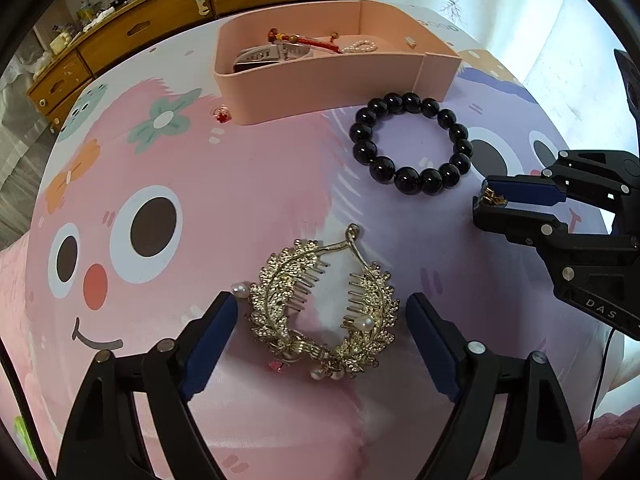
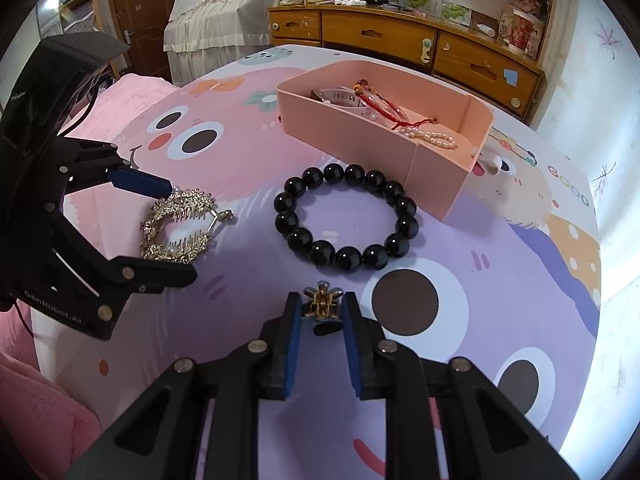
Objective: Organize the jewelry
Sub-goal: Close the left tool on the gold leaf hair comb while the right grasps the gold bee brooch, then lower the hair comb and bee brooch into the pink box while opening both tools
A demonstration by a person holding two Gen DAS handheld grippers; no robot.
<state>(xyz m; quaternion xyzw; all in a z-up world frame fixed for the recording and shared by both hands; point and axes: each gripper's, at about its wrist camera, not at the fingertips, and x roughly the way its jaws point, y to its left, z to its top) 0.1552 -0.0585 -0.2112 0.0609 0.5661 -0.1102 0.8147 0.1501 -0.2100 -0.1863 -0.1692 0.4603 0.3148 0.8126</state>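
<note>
Under both of my grippers spreads a cartoon-printed sheet (image 1: 192, 184), pink on one side and lilac on the other, with big round eyes drawn on it. At its far side sits a pink open box (image 2: 432, 172) already holding a white watch (image 1: 268, 56), a red cord bracelet (image 2: 380, 100) and a small pearl bracelet (image 2: 432, 136). Just in front of the box lies a black bead bracelet (image 1: 412, 144), a ring of large glossy round beads, flat on the lilac part. Nearer to me is a gold hair comb (image 1: 324, 308), two leafy rhinestone-covered halves with thin teeth and a few pearls (one pink stone at its base). My left gripper (image 1: 322, 320) stands wide apart, one blue pad on either side of the comb, not pressing it. My right gripper (image 2: 321, 312) is clenched on a small gold hair claw (image 2: 322, 302), pinched between the pad tips. A tiny red ring (image 1: 221, 114) lies beside the box's left corner.
</note>
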